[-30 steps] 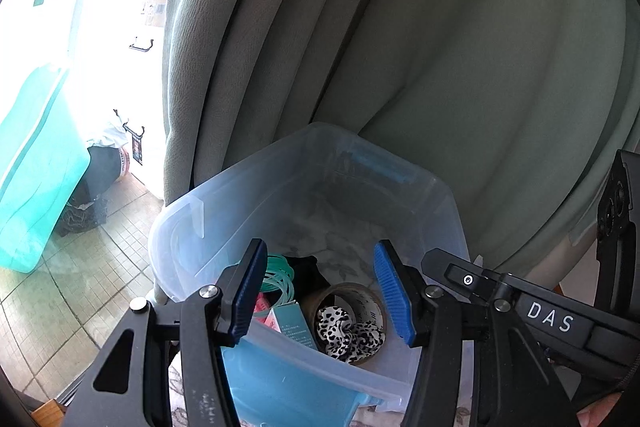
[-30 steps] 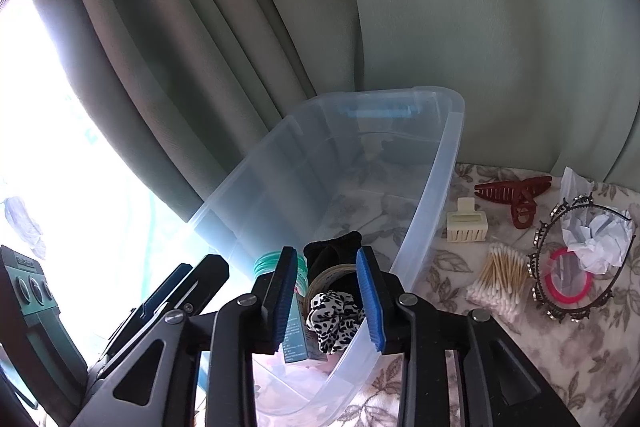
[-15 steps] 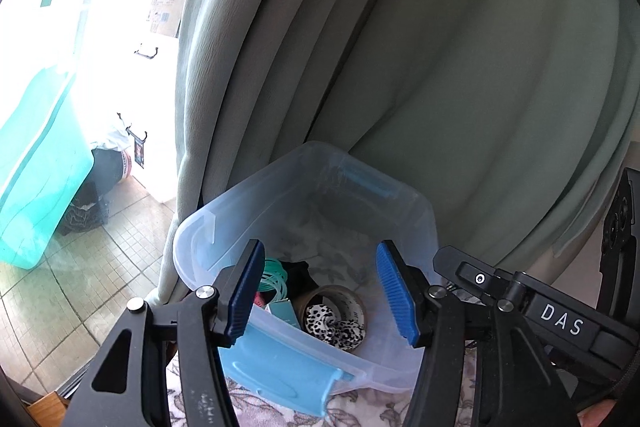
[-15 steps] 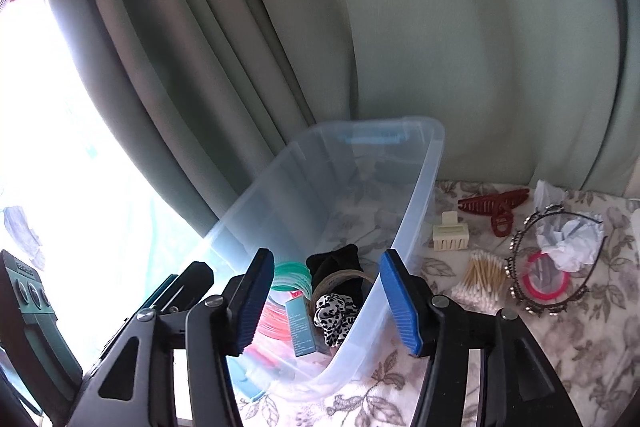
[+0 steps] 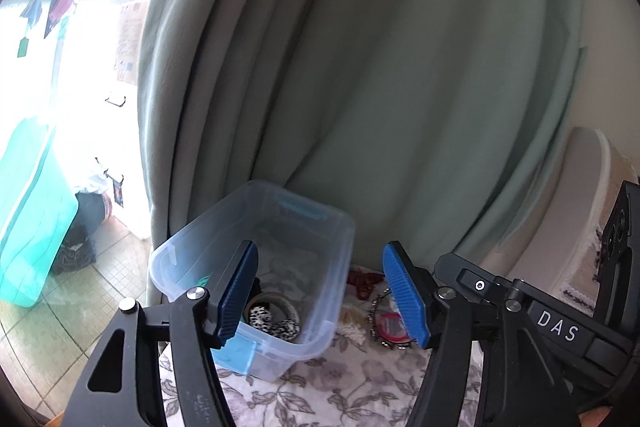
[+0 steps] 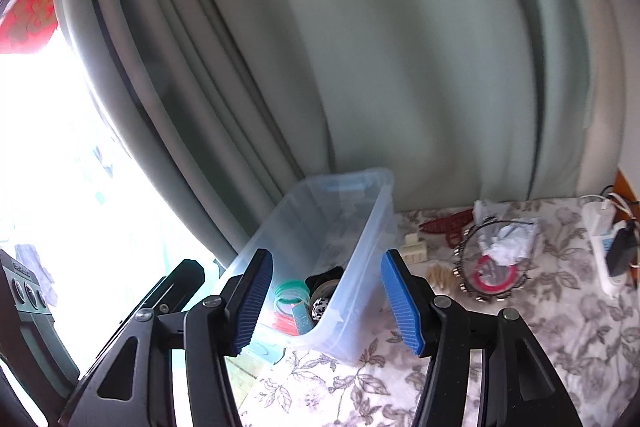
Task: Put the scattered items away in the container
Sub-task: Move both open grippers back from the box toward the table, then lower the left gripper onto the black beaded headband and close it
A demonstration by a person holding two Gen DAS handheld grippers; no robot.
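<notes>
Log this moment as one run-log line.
left gripper: open, empty | right gripper: open, empty | bin: partly filled | claw clip: on table

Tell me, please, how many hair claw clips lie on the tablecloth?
2: a dark red claw clip near the curtain and a cream claw clip beside the clear bin. Others may be hidden.

Both wrist views above, facing the shared clear bin [image 5: 280,227].
</notes>
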